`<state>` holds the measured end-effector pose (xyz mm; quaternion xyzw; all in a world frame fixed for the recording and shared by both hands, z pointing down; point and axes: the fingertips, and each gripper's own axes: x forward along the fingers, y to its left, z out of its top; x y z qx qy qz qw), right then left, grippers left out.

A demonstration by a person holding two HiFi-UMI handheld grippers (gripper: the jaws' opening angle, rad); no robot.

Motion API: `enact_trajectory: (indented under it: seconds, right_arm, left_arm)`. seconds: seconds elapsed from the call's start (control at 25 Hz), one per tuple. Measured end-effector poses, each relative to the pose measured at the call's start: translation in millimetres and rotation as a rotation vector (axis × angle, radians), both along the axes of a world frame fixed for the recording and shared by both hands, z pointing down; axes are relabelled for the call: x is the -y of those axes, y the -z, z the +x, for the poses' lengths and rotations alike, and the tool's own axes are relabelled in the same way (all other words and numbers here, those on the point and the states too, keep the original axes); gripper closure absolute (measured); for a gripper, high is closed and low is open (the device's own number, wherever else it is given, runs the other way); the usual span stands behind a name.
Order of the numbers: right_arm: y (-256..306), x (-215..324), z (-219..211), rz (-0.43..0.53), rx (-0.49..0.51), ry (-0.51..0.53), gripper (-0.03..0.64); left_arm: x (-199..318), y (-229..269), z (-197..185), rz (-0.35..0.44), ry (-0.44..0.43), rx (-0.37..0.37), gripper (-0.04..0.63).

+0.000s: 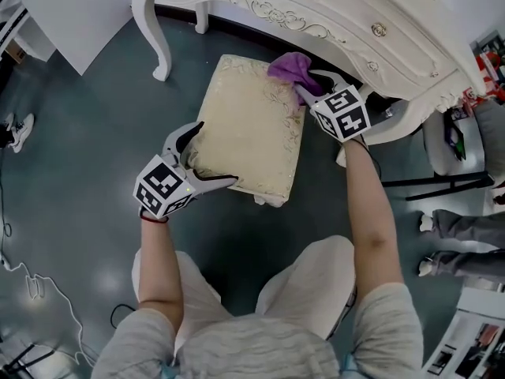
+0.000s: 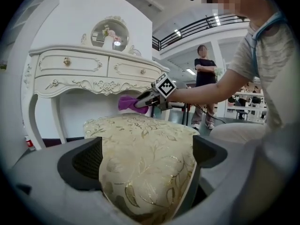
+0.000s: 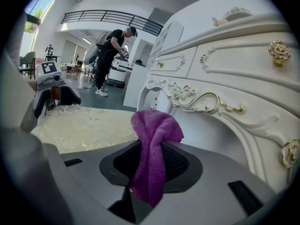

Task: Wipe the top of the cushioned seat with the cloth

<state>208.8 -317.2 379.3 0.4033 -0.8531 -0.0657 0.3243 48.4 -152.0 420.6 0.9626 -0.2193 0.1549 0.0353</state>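
Within the right claw [image 3: 151, 163], purple cloth [image 3: 154, 125], perhaps on seat [image 1: 248, 133]

Head view: looking steeply down from above person's lap, facing forward, taking in whole cream, gold-leaf-patterned cushioned seat [image 1: 251, 129] and front of white carved dressing table [image 1: 347, 14].

Left gripper view: sitting low, very near seat corner, looking across padded top toward table and right gripper [image 2: 143, 99] with crumpled purple cloth [image 2: 125, 102] at far side.

Right gripper view: facing opposite way along table front, cloth filling near foreground, left gripper [image 3: 55, 100] showing across seat.

All three sharing seat top and table.
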Motion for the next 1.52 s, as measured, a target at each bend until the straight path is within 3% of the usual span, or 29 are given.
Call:
enact_trajectory:
  seconds: [0.28, 0.52, 0.76, 1.52]
  right_arm:
    - [-17.8, 28.4, -4.2, 0.028, -0.160, -0.010, 0.503]
    - [-22.0, 34.4, -12.7, 0.040, -0.202, -0.007, 0.503]
    - [-27.8, 24.6, -19.7, 0.019, -0.188, 0.019, 0.503]
    - [-28.9, -11.5, -27.4, 0.001, -0.159, 0.070, 0.503]
  left_arm:
    - [-0.4, -16.1, -23.2, -0.066, 0.037, -0.011, 0.005]
    - [-4.1, -11.8, -22.8, -0.059, 0.009, -0.042, 0.005]
    - [-3.1, -14.1, -21.1, -0.049, 0.013, -0.076, 0.006]
    - [-5.9, -20.7, -20.8, 0.002, -0.013, -0.015, 0.006]
